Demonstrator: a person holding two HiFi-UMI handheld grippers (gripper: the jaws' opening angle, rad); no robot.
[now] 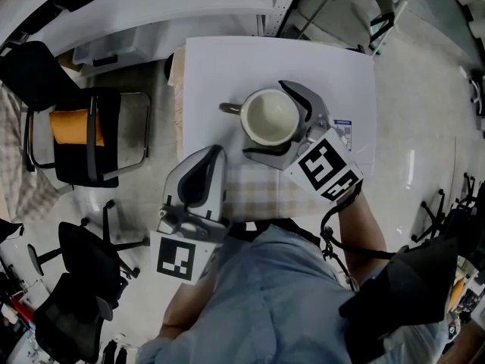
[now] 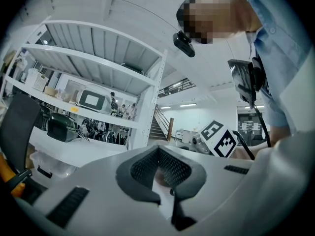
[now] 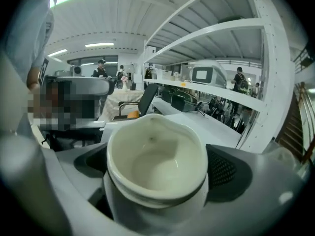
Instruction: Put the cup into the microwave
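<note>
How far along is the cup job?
Done: the cup is picked up, clamped upright in the right gripper. In hand: it hangs over a white surface. Left: getting it into the microwave; no open microwave shows. The left gripper is shut, empty.

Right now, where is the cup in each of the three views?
Head view: upper centre, cup held in the jaws of the right gripper.
Left gripper view: not in it.
Right gripper view: lower centre, cup filling the jaws.
Shared landmark: that gripper's marker cube, in head and left gripper views.
</note>
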